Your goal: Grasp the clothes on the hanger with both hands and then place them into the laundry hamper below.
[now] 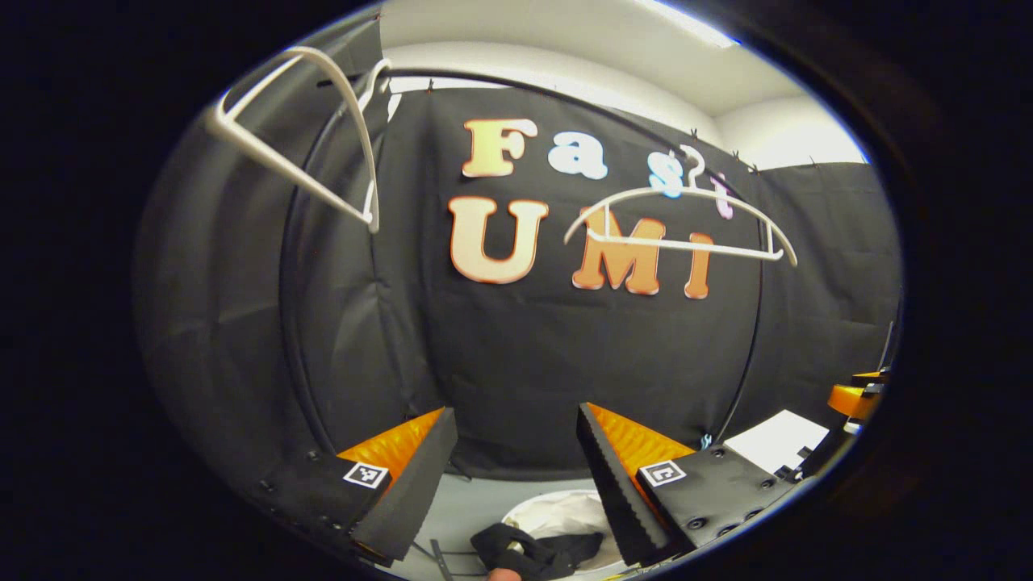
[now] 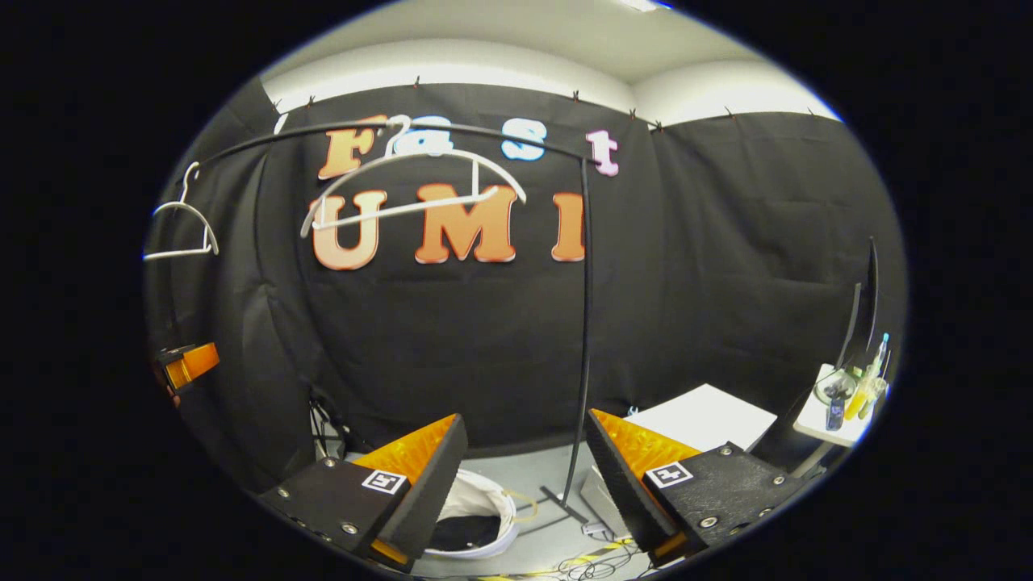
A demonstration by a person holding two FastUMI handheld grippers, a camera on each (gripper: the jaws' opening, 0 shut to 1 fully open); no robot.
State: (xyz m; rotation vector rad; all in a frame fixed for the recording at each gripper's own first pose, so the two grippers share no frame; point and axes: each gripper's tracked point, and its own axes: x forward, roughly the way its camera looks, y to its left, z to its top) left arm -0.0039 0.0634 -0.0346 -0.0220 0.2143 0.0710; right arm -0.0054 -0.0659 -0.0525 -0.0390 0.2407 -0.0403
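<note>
While both tools stand wide open with nothing between their fingers, the left gripper (image 1: 516, 476) hangs above the laundry hamper (image 1: 557, 516), where the dark clothes (image 1: 533, 553) already lie over its white lining. Each finger carries a small square black-and-white marker, not readable as writing. From the right gripper (image 2: 524, 476), the hamper sits on the grey floor (image 2: 524, 468) just beside the rail's upright pole (image 2: 583, 323). Above it, two bare white hangers (image 2: 411, 190) hang from the curved rail, before the black cloth wall.

White board (image 2: 704, 417) on the floor, small shelf (image 2: 839, 428) with bottles (image 2: 867, 386), yellow-black cables (image 2: 589, 557) on grey floor
</note>
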